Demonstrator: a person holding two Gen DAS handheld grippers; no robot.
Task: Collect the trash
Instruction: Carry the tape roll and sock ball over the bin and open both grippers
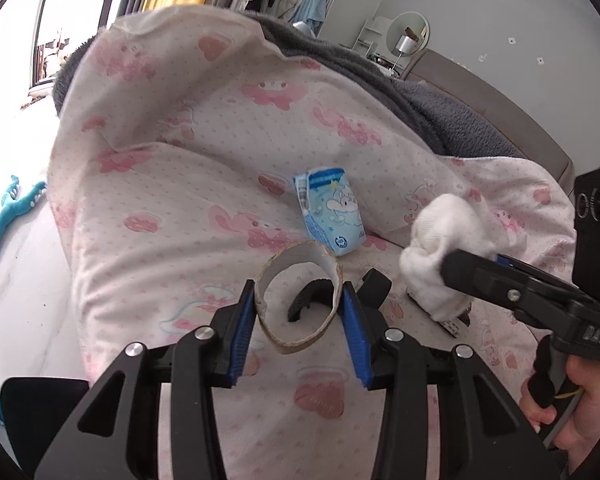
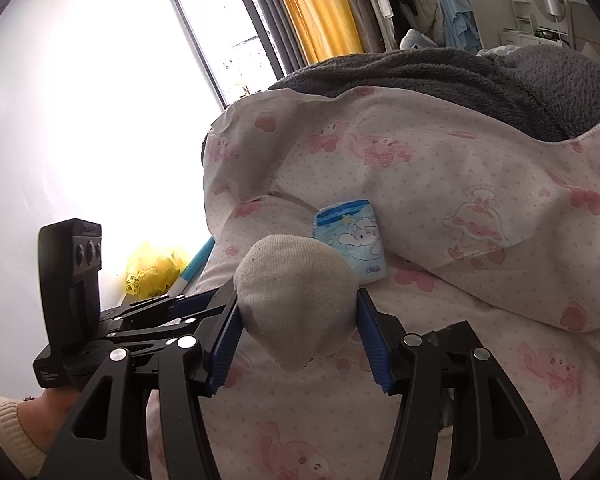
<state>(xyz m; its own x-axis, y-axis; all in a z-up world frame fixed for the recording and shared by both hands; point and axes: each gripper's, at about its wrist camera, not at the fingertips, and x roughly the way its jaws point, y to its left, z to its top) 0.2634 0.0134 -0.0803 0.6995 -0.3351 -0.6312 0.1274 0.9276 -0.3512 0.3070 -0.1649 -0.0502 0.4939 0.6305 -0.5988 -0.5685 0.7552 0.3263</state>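
My left tongs (image 1: pixel 300 312) sit closest to the lens, their blue pads pressed on both sides of a cardboard tube (image 1: pixel 300 300), squeezing it into an oval with its open end facing me. My right tongs (image 2: pixel 298 312) are clamped on a balled white sock (image 2: pixel 296 300); in the left view they reach in from the right edge, with my hand (image 1: pixel 580 408) on the handle.

Under both lies the bed, covered by a white quilt (image 1: pixel 180 168) printed with pink cartoon figures and dots. A grey fleece blanket (image 2: pixel 460 76) is bunched along its far side. Yellow curtains (image 2: pixel 312 8) hang by the bright window behind.

A yellow plastic bag (image 2: pixel 152 272) sits on the floor beside the bed. On the quilt, just beyond the tube and the sock, lies a small blue tissue packet (image 1: pixel 328 216), touching neither.
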